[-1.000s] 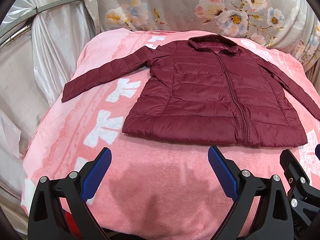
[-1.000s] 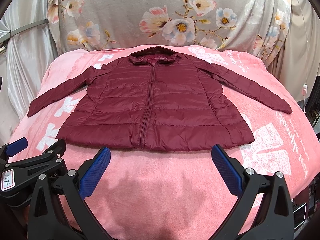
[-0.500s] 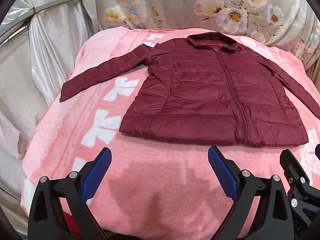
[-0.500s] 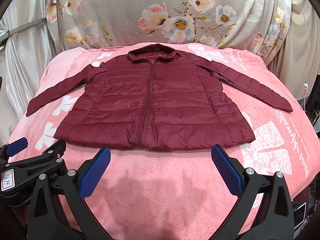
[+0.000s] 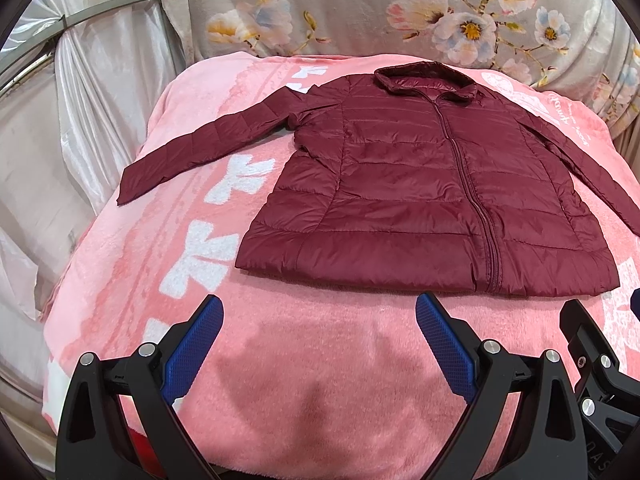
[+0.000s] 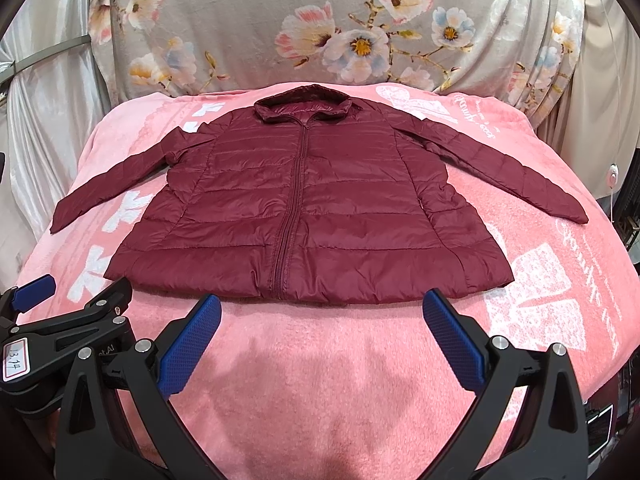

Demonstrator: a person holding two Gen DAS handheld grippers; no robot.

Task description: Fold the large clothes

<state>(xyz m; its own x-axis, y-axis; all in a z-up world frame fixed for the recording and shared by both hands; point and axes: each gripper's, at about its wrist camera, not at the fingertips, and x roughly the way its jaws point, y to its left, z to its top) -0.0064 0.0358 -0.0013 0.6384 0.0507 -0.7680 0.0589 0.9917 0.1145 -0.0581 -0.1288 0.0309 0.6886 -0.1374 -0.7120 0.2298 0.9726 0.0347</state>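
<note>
A maroon quilted jacket (image 5: 420, 196) (image 6: 312, 208) lies flat and zipped on a pink blanket (image 5: 280, 380) (image 6: 320, 380), hood at the far end, both sleeves spread out to the sides. My left gripper (image 5: 318, 322) hovers open just short of the hem's left half, with nothing between its blue pads. In the right wrist view my right gripper (image 6: 320, 320) is open too, centred under the hem near the zipper's bottom end. The left gripper's black frame (image 6: 60, 332) shows at the lower left there.
A floral grey cloth (image 6: 320, 32) hangs behind the blanket. White satin drapes (image 5: 60, 120) and a metal bar (image 5: 100, 12) stand at the left. The blanket drops off at its rounded left and right edges. A cable with a white switch (image 6: 612, 172) hangs at the right.
Both grippers have crept slightly forward toward the hem, so the jacket sits a little nearer and larger. The jaws stay open and the jacket has not moved.
</note>
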